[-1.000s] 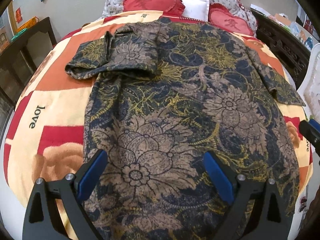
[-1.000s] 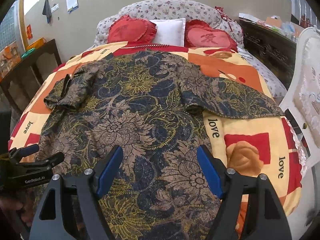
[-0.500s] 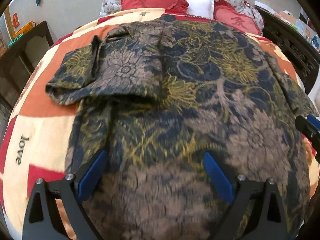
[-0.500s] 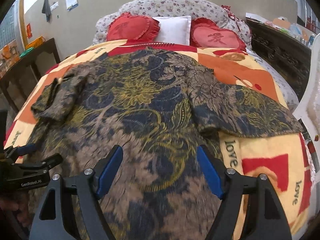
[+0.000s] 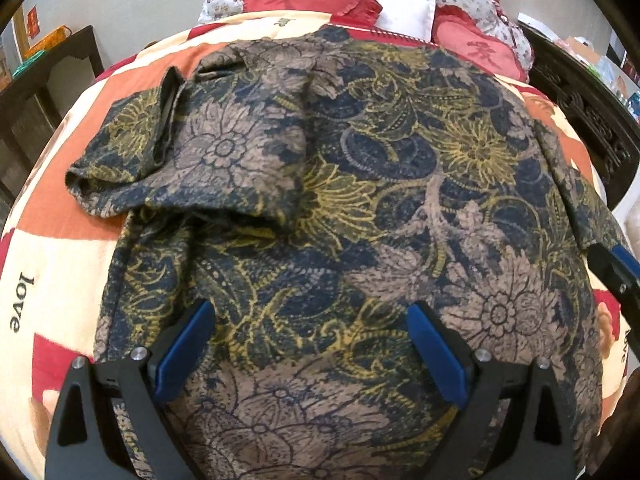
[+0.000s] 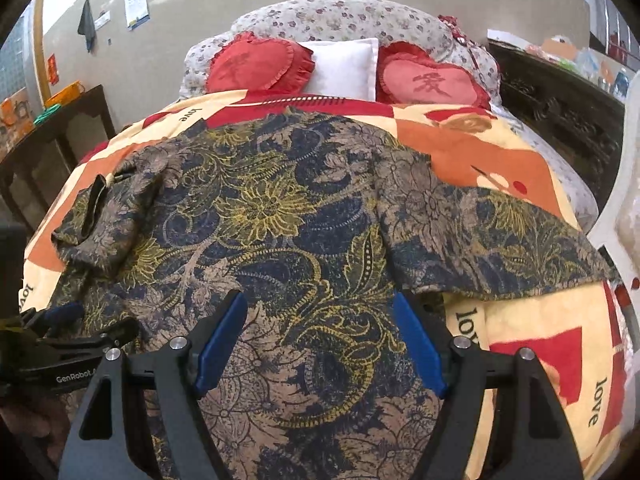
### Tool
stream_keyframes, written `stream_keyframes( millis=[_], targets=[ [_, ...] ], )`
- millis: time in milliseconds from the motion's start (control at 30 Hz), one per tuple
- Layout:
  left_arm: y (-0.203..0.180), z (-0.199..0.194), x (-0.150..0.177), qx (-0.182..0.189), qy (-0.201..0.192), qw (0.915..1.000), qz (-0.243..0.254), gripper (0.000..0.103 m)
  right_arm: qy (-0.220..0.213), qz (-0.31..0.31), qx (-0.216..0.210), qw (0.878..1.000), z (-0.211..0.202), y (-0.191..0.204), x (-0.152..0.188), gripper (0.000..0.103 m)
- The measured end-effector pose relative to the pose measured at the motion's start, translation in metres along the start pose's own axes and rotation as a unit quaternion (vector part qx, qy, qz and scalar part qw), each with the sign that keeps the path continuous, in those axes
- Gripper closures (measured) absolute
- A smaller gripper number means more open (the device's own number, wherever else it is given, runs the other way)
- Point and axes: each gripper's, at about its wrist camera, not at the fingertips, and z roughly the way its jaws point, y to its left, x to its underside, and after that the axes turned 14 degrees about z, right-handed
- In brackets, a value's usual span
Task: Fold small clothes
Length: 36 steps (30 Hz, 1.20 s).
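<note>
A floral garment in navy, tan and yellow lies spread over the bed, collar end toward the pillows. Its left sleeve is folded inward and bunched; its right sleeve lies spread flat to the right. My left gripper hovers open over the garment's lower middle, nothing between its blue pads. My right gripper is also open above the fabric, near the right sleeve's underarm. The left gripper shows at the left edge of the right wrist view, and the right gripper's tip at the right edge of the left wrist view.
The bedspread is orange, cream and red with "love" printed on it. Two red heart cushions and a white pillow lie at the head. Dark wooden furniture stands right of the bed, a dark cabinet left.
Both grippers have moved forward along the garment toward the pillows, from its hem area to its middle. Both stayed open. The garment has not shifted.
</note>
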Motion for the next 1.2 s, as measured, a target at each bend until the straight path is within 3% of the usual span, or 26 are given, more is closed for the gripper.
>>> stream_keyframes(
  millis=[700,800,933,1033,1200],
  targets=[
    [-0.02,-0.05,0.024,0.006,-0.026,0.9996,-0.001,0.004,-0.017,0.011,-0.005,1.0,-0.046,-0.003,0.013,0.023],
    [-0.025,-0.066,0.03,-0.007,-0.037,0.9992,0.013,0.004,-0.022,0.012,-0.006,1.0,-0.058,-0.002,0.015,0.023],
    [-0.034,-0.095,0.042,-0.021,-0.086,0.9952,0.041,0.004,-0.025,0.014,-0.003,1.0,-0.074,0.001,0.021,0.023],
    [-0.032,-0.108,0.049,-0.028,-0.102,0.9937,0.037,0.004,-0.03,0.011,0.002,0.999,-0.085,0.002,0.026,0.023],
    [-0.026,-0.113,0.055,-0.042,-0.095,0.994,0.032,0.004,-0.031,0.012,0.003,0.999,-0.095,0.001,0.035,0.023]
  ],
)
